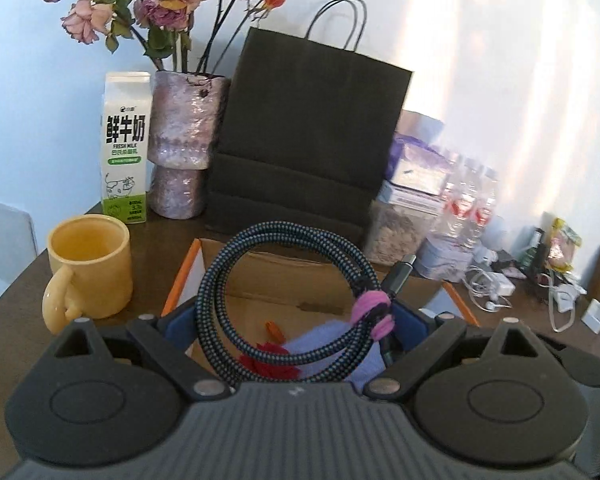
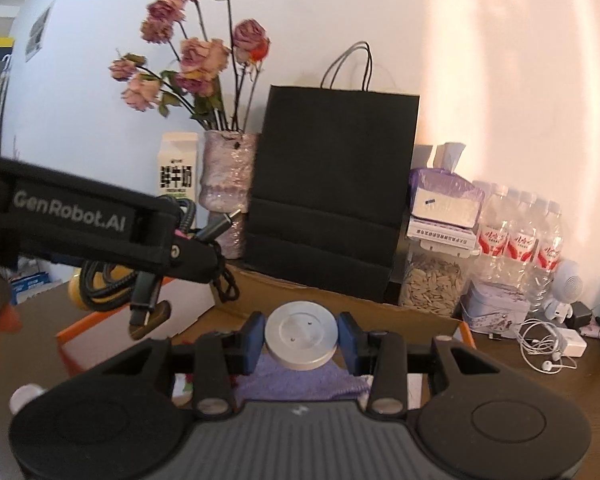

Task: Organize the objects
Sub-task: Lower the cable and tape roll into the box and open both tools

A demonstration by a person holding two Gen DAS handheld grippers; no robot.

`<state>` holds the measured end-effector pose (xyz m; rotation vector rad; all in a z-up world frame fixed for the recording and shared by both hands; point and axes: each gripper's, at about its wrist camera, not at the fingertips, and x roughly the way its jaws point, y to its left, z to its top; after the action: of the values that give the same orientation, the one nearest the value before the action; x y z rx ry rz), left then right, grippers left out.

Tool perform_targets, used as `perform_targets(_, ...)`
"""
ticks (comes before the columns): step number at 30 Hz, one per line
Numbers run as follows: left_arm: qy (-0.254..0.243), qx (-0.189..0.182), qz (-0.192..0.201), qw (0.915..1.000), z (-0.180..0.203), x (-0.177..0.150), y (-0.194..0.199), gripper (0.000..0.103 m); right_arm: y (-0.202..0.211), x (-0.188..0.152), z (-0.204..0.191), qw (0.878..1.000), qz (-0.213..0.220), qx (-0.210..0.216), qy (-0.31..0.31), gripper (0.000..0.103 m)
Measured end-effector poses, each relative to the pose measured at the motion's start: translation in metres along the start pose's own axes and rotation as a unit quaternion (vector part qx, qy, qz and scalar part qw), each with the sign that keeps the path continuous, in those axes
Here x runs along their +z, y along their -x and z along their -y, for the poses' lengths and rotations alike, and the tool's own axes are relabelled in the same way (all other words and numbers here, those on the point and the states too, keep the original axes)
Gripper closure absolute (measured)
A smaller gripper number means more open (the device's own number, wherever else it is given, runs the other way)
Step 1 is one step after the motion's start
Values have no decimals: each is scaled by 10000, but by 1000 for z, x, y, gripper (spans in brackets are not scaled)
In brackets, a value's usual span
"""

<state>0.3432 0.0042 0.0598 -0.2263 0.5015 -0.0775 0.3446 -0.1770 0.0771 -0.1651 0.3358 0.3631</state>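
Left gripper [image 1: 292, 324] clamped on coiled braided USB cable [image 1: 284, 292]: limp, light; grip at pink tie [image 1: 370, 312]. Right gripper [image 2: 302, 342] pinching metal disc [image 2: 302, 334] edgewise: rigid, smooth, slip-prone.

Coiled cable [image 1: 288, 304]: blue-black braided check, bound by pink tie [image 1: 374, 312]. Mug [image 1: 90, 266]: pale yellow. Paper bag [image 1: 312, 136]: plain black. Milk carton [image 1: 125, 148]: white, green base. Disc [image 2: 301, 334]: silver-grey. Cloth [image 2: 300, 384]: lilac. Box [image 1: 180, 280]: brown, edged orange.
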Motion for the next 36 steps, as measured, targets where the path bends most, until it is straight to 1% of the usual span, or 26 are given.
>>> perform_targets(5, 34, 84, -165, 9998, -8, -5, -25, 6, -18, -5, 6, 9999, -94, 5, -100, 64)
perform_targets(8, -77, 134, -272, 9995, -7, -8, -37, 6, -25, -10, 9, 9997, -171, -11, -161, 64)
perform_targets(10, -156, 180, -305, 9992, -5, -11, -43, 3, -29, -14, 10, 9995, -247, -54, -170, 60)
perform_targets(11, -173, 184, -276, 9993, -4, -13, -44, 0, -30, -15, 10, 9994, -299, -63, -176, 46)
perform_targets(12, -173, 236, -237, 9993, -4, -15, -44, 0, -31, -17, 12, 9992, -337, -86, -200, 25)
perform_targets(14, -185, 347, -260, 9989, -3, -17, -46, 0, -29, -20, 12, 9991, -315, -153, -222, 6)
perform_targets(19, -155, 356, -278, 9989, -5, -19, -45, 0, -23, -19, 16, 9991, -248, -121, -326, 1)
perform_targets(25, -153, 290, -170, 9993, -3, -18, -34, 0, -16, -18, 16, 9991, -227, -84, -339, 1)
perform_targets(30, -228, 224, 68, 9995, -3, -15, -10, 0, 1, -18, 17, 9990, -182, 19, -419, 0)
perform_targets(36, -309, 124, 325, 9989, -5, -16, 30, 0, 36, -21, 17, 9989, -157, 135, -423, 0)
